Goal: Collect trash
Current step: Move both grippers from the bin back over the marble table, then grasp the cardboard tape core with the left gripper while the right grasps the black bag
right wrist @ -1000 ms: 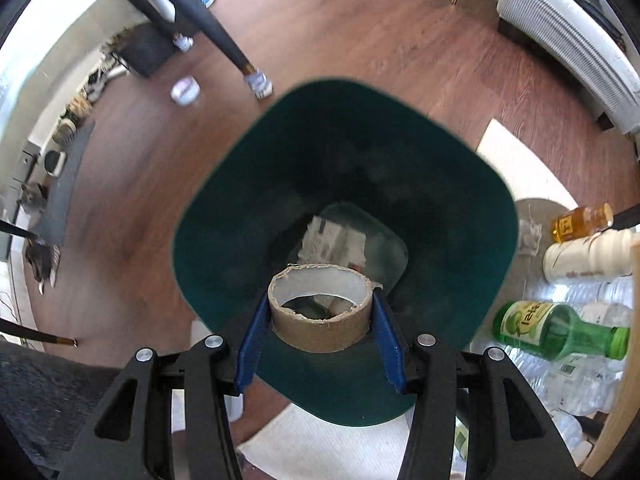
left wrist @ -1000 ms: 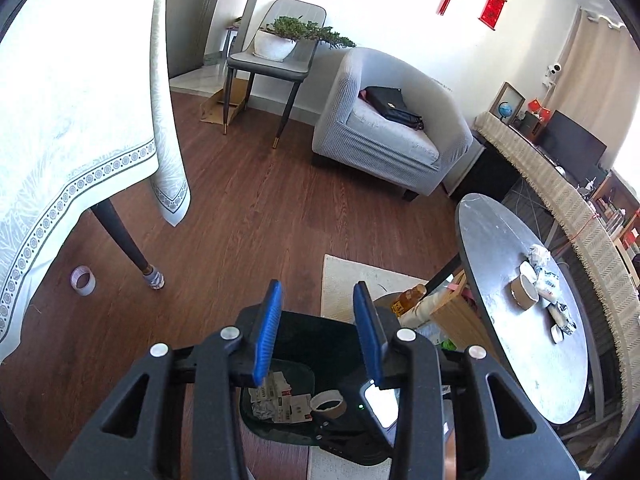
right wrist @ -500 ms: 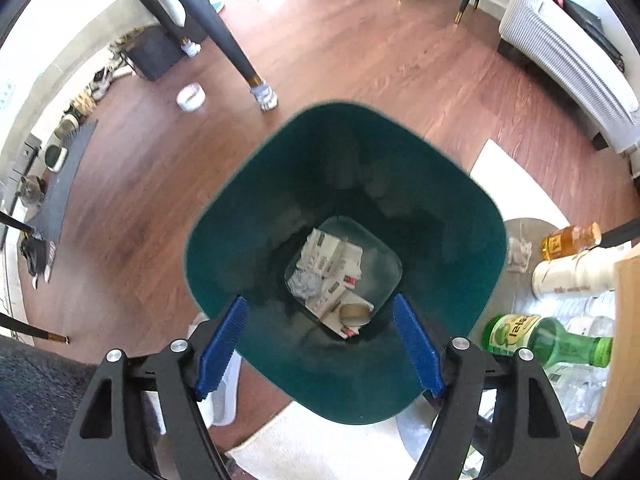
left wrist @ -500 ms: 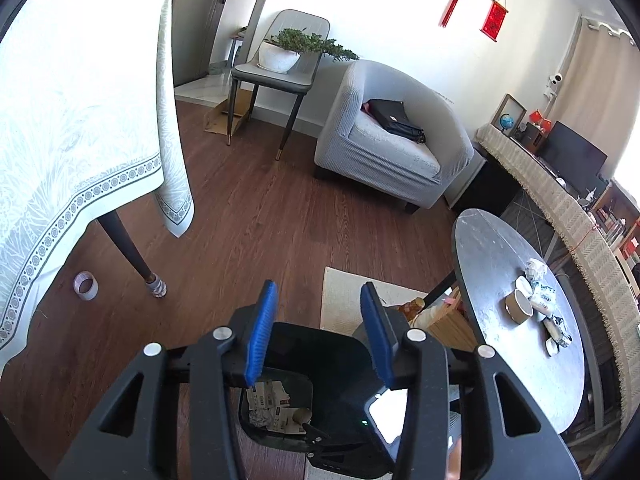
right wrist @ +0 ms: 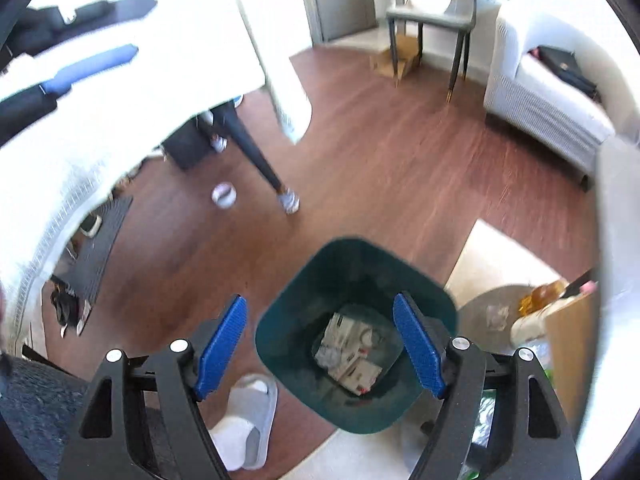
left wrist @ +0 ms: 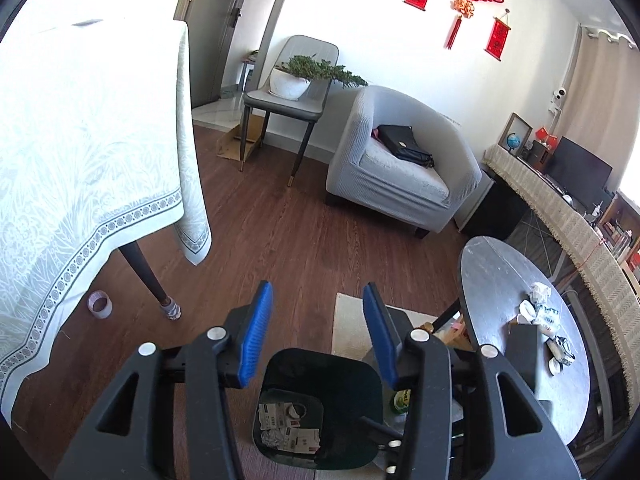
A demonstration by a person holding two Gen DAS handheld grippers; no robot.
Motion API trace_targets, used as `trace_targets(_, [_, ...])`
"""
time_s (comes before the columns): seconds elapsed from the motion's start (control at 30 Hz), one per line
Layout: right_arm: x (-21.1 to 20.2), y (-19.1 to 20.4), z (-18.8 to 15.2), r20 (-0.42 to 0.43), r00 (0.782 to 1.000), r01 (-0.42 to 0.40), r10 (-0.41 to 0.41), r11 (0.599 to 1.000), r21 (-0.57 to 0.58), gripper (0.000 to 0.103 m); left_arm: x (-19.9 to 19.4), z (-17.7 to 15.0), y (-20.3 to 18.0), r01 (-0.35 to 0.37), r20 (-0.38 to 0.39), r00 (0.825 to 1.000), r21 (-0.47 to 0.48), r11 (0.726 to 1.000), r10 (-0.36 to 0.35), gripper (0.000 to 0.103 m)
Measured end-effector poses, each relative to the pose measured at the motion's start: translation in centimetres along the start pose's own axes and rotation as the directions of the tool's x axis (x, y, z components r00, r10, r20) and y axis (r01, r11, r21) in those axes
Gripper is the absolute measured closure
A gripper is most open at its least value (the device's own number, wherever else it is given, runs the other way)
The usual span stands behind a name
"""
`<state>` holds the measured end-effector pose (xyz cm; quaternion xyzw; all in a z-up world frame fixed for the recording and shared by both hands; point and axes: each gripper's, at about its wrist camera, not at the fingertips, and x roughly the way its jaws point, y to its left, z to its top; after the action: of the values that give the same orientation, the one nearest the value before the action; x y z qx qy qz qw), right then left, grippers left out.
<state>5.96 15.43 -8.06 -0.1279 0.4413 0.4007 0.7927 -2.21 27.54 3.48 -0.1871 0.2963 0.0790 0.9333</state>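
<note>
Right tongs (right wrist: pixel 320 344) open wide, nothing between the blue pads — they hang above the bin (right wrist: pixel 356 336), which sits lower centre of the right wrist view on the wood floor (right wrist: pixel 400 168). Bin holds trash (right wrist: pixel 352 356): crumpled paper, small printed cartons, a tape core lying among them. A slipper (right wrist: pixel 248 420) sits just beside the bin at lower left of that frame. Bottles (right wrist: pixel 536 320) lie at the right edge, blurred.

Left tongs (left wrist: pixel 318 332) also open, part-way, empty. In the left wrist view the bin (left wrist: pixel 320 408) is at bottom centre, below and between the fingers, same cartons and paper visible at its bottom.

More trash (left wrist: pixel 544 320) left on the round desk (left wrist: pixel 500 280) at right of the left view: crumpled paper, wrappers, a small tape roll, a dark flat object next to them. A second tape roll (left wrist: pixel 100 304) lies on the floor at left, near the leg of the clothed desk (left wrist: pixel 80 140) — also seen in the right view (right wrist: pixel 223 195) at upper left of centre.

Background, upper part of the left frame: armchair (left wrist: pixel 400 168) with a black bag (left wrist: pixel 404 144), chair (left wrist: pixel 288 96) with a potted plant (left wrist: pixel 300 76). The right view is motion-blurred toward the edges.
</note>
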Motion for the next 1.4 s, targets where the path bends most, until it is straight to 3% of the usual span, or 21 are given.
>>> trace_targets(0.23, [-6.3, -2.5, 1.3, 0.143, 0.988, 0.049, -0.054, 0.998, 0.04, 0.031, -0.3, 0.2, -2.9, 0.032, 0.031, 0.999, 0.048, 0.998, -0.034, 0.049])
trace_targets(0.53, [-12.9, -9.3, -0.4, 0.219, 0.957, 0.161, -0.191, 0.976, 0.149, 0.036, 0.6, -0.7, -9.5, 0.121, 0.016, 0.992, 0.119, 0.986, -0.124, 0.046])
trace_targets(0.97, [-18.0, -16.5, -5.1, 0.223, 0.926, 0.237, -0.305, 0.928, 0.286, 0.034, 4.0, -3.7, -18.8, 0.211, -0.062, 0.977, 0.248, 0.945, -0.202, 0.037])
trace_targets(1.4, [-20.9, -21.9, -9.5, 0.181, 0.903, 0.292, -0.389, 0.866, 0.405, 0.024, 7.9, -7.3, -25.3, 0.248, -0.187, 0.963, 0.337, 0.908, -0.194, 0.033])
